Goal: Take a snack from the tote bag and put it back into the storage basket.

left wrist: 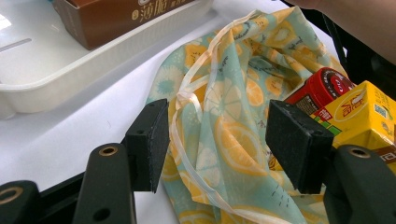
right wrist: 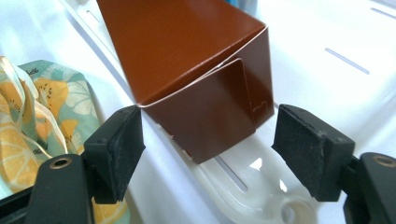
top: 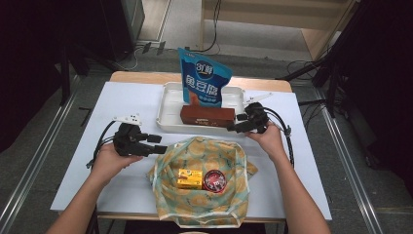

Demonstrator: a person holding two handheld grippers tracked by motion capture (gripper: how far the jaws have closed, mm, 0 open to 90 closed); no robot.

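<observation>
On the left of the high view, the left gripper (top: 157, 144) lies level over the white surface (top: 122, 105), its tips at the left edge of the lemon-print cloth bag (top: 229, 151). In the left gripper view its jaws stand apart with the bag's pale rim and drawstring (left wrist: 180, 140) lying between them; neither pad presses the fabric. The bag sits open at the near middle of the surface, and inside it a yellow carton (top: 189, 178) lies just beside a red round tin (top: 214, 179), the carton to the left. Behind the bag stands a white tray (top: 168, 105). A long brown box (top: 208, 116) lies along the tray's near wall, and a blue snack pouch (top: 204, 78) stands upright behind it. At the right, the right gripper (top: 233, 128) points at the right end of the brown box. In the right gripper view its jaws are spread wide on either side of the box's end flap (right wrist: 210, 112), the pads clear of the cardboard, with the tray floor beneath
</observation>
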